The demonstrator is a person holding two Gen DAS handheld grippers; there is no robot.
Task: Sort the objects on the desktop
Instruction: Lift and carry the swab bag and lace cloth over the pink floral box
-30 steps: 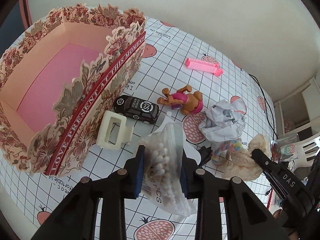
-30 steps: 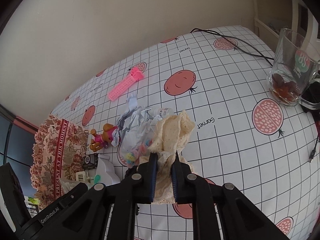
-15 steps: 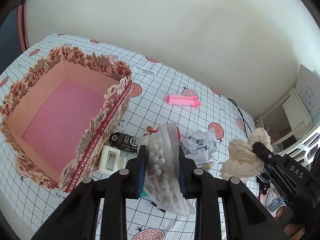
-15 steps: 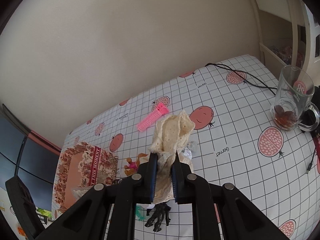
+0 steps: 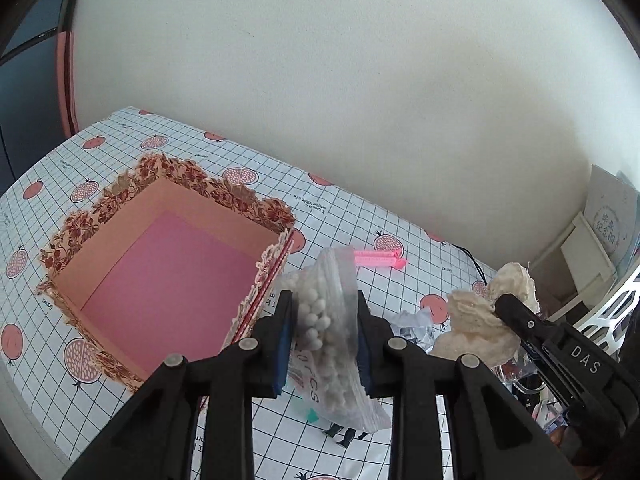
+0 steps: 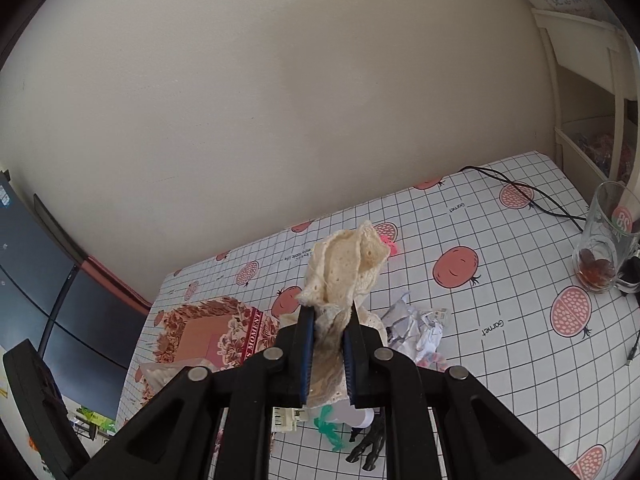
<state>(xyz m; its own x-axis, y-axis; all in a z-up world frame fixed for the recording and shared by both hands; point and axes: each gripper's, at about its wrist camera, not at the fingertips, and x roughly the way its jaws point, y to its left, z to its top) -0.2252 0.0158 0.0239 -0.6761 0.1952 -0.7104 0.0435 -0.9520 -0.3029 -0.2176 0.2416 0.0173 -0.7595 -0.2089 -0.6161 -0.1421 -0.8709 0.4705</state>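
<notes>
While the left wrist view looks down over the tabletop [image 5: 352, 216], the left hand-held gripper [image 5: 324, 340] pinches a clear bag of white beads [image 5: 326, 332] between its blue pads, the bag hanging clear of the surface. Ahead and to its left stands the floral box [image 5: 276, 216], open, its pink floor bare. To its right, the right hand-held gripper [image 5: 502, 306] clamps a cream lace cloth [image 5: 472, 320], also off the tabletop. A pink clip [image 5: 378, 259] lies beyond the bag.

From the right wrist view, the right hand-held gripper [image 6: 328, 350] is pressed together on the lace cloth, which bunches up above the fingers. The floral box sits ahead and to its left; crumpled paper [image 6: 416, 328] lies just right of the fingers, and a glass mug [image 6: 604, 240] stands far right.

Both items look lifted and in carry, so the step in hand is probably transport to the box. Next, each hand-held gripper needs to pass over the scalloped rim, one at a time to avoid crowding, and release above the pink floor.
</notes>
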